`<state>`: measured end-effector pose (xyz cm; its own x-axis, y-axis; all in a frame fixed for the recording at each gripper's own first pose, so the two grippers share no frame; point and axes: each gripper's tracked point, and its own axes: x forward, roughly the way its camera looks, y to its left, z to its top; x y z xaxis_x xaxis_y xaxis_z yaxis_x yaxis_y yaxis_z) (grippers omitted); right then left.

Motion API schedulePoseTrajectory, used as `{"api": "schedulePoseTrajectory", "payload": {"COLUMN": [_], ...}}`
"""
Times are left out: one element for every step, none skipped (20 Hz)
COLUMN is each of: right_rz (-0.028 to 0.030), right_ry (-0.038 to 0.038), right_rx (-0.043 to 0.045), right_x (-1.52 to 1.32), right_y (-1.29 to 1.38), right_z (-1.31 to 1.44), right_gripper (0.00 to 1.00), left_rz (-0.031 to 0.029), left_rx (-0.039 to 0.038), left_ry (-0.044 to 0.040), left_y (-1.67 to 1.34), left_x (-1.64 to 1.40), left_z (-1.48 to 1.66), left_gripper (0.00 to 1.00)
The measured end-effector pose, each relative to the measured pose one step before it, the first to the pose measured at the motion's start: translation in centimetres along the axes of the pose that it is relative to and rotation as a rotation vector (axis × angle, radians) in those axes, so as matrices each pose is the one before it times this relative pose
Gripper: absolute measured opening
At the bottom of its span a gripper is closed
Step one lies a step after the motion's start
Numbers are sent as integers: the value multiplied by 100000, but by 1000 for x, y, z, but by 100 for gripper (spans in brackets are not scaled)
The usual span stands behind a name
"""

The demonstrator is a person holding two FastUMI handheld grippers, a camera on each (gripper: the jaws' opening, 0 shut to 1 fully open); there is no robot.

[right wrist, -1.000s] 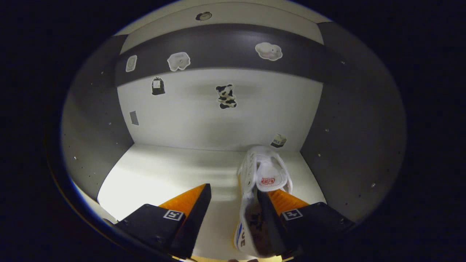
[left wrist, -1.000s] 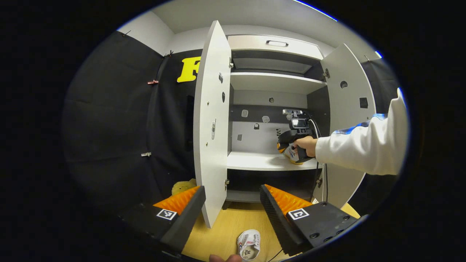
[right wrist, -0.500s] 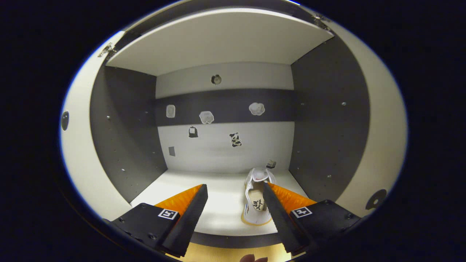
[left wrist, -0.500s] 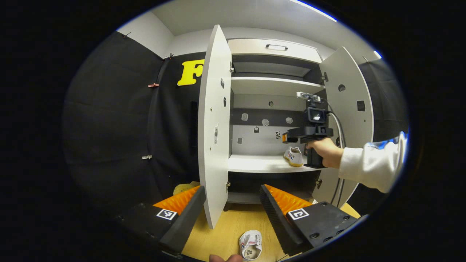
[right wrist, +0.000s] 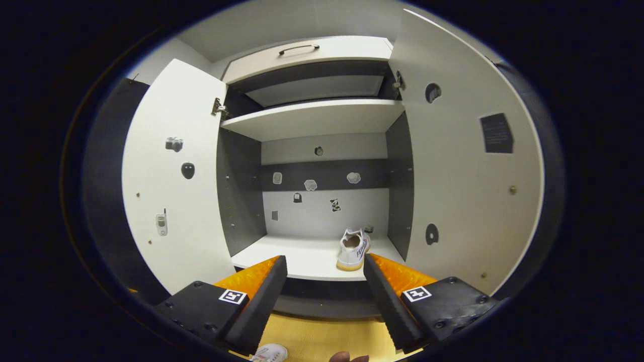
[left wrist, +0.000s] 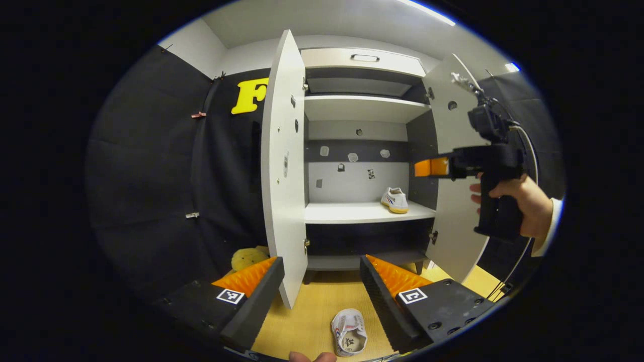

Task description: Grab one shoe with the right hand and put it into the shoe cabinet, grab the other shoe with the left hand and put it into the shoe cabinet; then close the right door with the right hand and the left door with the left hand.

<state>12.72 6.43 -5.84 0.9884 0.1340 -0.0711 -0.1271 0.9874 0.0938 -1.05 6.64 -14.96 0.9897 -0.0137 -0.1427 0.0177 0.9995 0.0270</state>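
One white shoe [right wrist: 353,249] on the shoe cabinet's [right wrist: 312,118] middle shelf, right side; print illegible. Second shoe [left wrist: 349,338] on floor. Left hand-held gripper [left wrist: 322,269] and right hand-held gripper [right wrist: 325,266]: spread, empty. Both doors open.

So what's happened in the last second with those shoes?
The right tool let go of one shoe on the shelf and backed out of the cabinet, open. The other shoe stayed on the floor below the open left tool; both doors stayed open.
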Motion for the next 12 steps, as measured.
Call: {"api": "schedulePoseTrajectory", "payload": {"right_rz": [590, 86, 258, 389, 427, -336, -63, -820, -805, -278, -644, -954], "right_ry": [-1372, -516, -816, 36, -472, -534, -1495, -1094, -451, 86, 261, 80], "right_rx": [105, -321, -685, -154, -14, -101, -385, -852, -404, 316, 512, 188], "right_x": [-1675, -1504, -1340, -1265, -1071, -936, -792, -604, -524, -611, -400, -389], "right_y": [-90, -159, -158, 10, -6, -293, -229, -407, -422, -229, -395, -609], "right_z": [276, 186, 291, 229, 389, 462, 692, 483, 355, 230, 263, 205], "right_gripper": [96, 96, 96, 96, 96, 96, 96, 96, 96, 96, 96, 96], "left_rz": [-1474, -1628, -1739, -1420, -1248, -922, -650, -563, -432, -358, -407, -1015], "left_rx": [729, 583, 890, 630, 1030, 1266, 1165, 751, 493, 321, 78, -967], "left_ry": [2267, 2938, 3431, 3123, 3879, 4677, 4653, 4131, 3897, 2818, 2577, 1635], "left_y": [-261, -329, -522, -353, -341, -281, -159, -219, -171, -87, -41, -106], "left_x": [133, 95, 154, 151, 324, 454, 565, 701, 678, 782, 886, 992], "left_z": [-1892, -1979, -2514, -1950, -2302, -2335, -2382, -2123, -2086, -1728, -1549, -1084], "left_gripper": [95, 95, 95, 95, 95, 95, 95, 95, 94, 95, 94, 94]}}
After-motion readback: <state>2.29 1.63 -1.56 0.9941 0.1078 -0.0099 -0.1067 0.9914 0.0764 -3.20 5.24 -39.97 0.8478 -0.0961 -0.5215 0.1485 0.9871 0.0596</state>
